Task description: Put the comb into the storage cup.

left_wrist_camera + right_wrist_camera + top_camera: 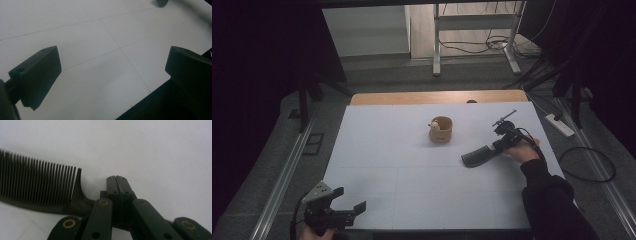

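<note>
A: Where are the right tongs (500,143)?

B: On the right half of the white counter (387,150), held by a hand (523,150) in a dark sleeve. In the right gripper view the two jaws are pressed flat together with no gap between them.

A: Do they have hold of the comb (475,155)?

B: The black comb (40,187) lies flat on the counter, teeth end pointing toward the middle, and its handle runs under the tongs' linkage. Whether the jaws actually pinch the handle, I cannot tell; the closed tips sit just beside it.

A: And the left tongs (349,200)?

B: At the near left corner of the counter, low over the edge. The left gripper view shows the jaws spread wide apart with bare white surface between them, holding nothing.

A: Anything else on the counter?

B: A small round wooden cup (441,129) near the centre, well apart from the comb, with a pale little object at its rim.
</note>
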